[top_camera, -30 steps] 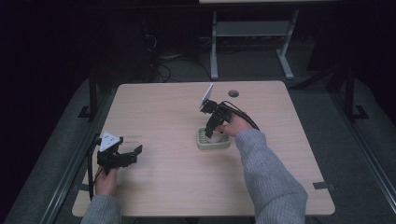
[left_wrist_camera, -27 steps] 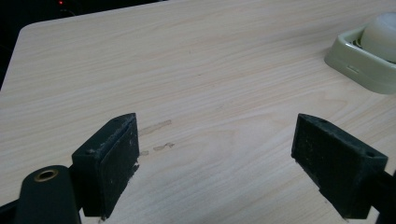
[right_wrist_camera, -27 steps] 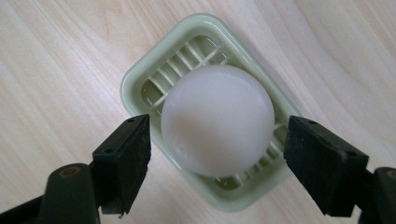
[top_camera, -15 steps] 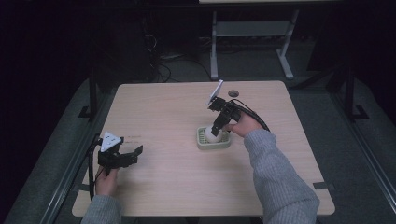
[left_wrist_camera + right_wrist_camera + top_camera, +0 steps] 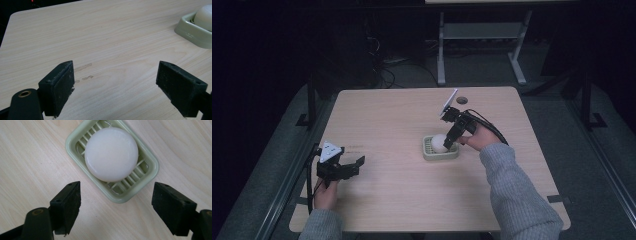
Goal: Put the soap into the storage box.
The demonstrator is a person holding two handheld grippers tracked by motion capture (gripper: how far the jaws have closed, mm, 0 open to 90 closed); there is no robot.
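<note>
A round white soap bar (image 5: pixel 111 154) lies in a pale green slatted soap dish (image 5: pixel 147 175) on the wooden table (image 5: pixel 402 125). In the high view the soap (image 5: pixel 438 142) and dish (image 5: pixel 435 155) sit right of the table's middle. My right gripper (image 5: pixel 116 206) hovers just above the dish, open, with nothing between its jaws; from above the right gripper (image 5: pixel 451 142) is at the dish's right rim. My left gripper (image 5: pixel 354 166) rests open near the table's front left. The left gripper (image 5: pixel 115 85) faces bare wood, with the dish (image 5: pixel 193 32) far off at upper right.
A small dark round hole (image 5: pixel 461 100) marks the table's far edge. Faint scuff marks (image 5: pixel 83 72) show on the wood ahead of the left jaws. Dark floor, cables and a metal stand (image 5: pixel 482 35) lie beyond the table.
The right gripper has drawn back a little from the dish and now stands open above the soap. The left gripper has stayed put.
</note>
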